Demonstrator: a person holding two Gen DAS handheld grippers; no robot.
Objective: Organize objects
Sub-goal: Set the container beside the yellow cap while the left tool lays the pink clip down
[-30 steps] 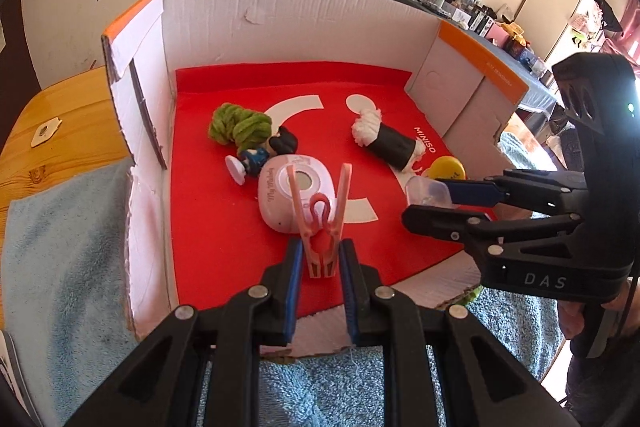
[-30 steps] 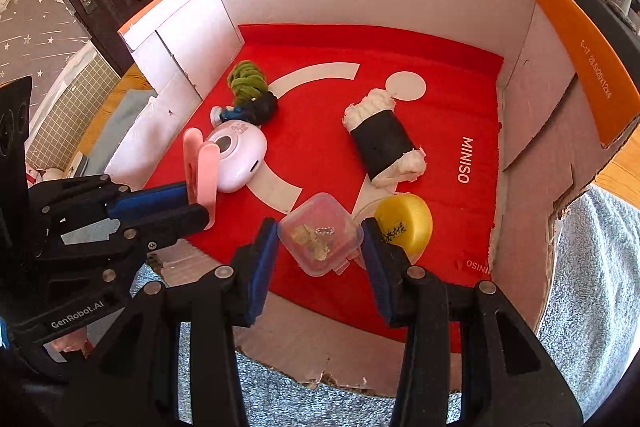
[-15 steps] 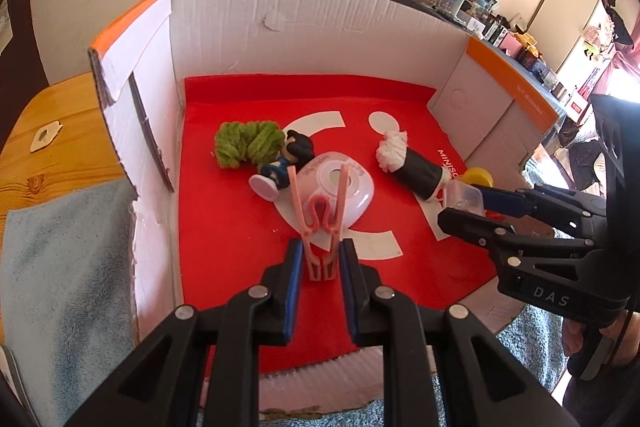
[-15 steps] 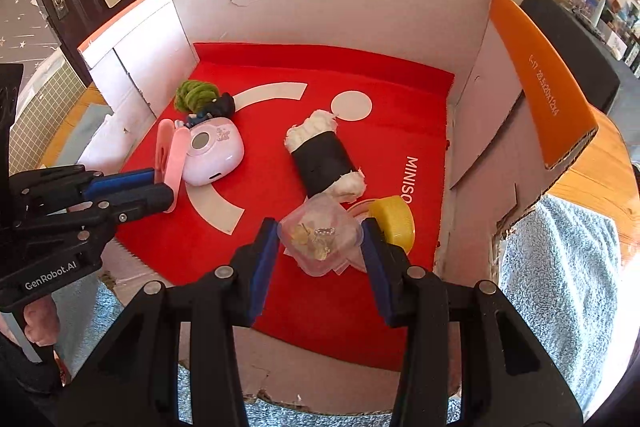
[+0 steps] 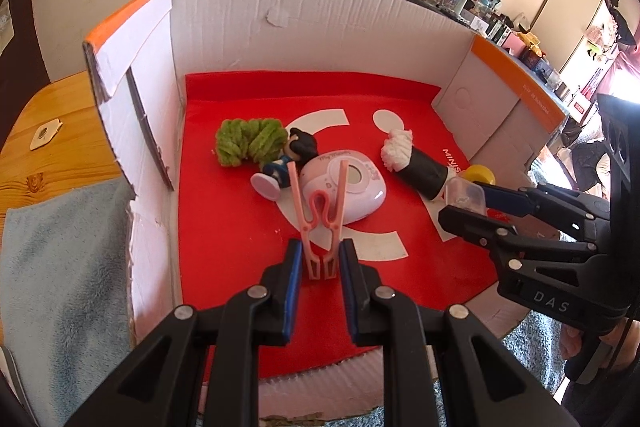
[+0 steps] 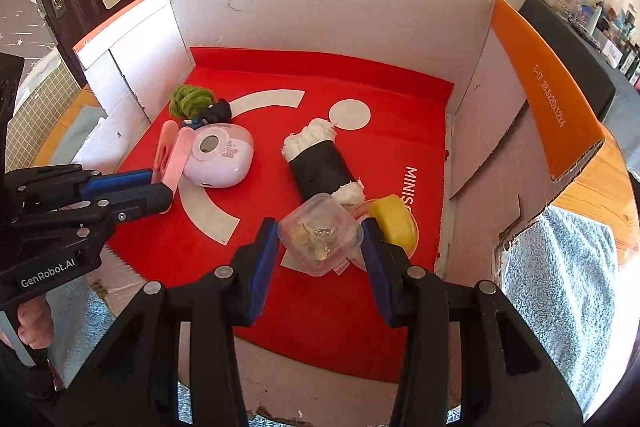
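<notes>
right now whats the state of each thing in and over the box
left tool: shut on the pink clothes peg
pink clothes peg: held over the box floor
right tool: shut on the small clear container
small clear container: lid on, held, small bits inside
cardboard box: open, flaps up
pink device: lying on the red floor
sushi roll toy: on its side
figurine: lying down
yellow ball: resting near the right wall
</notes>
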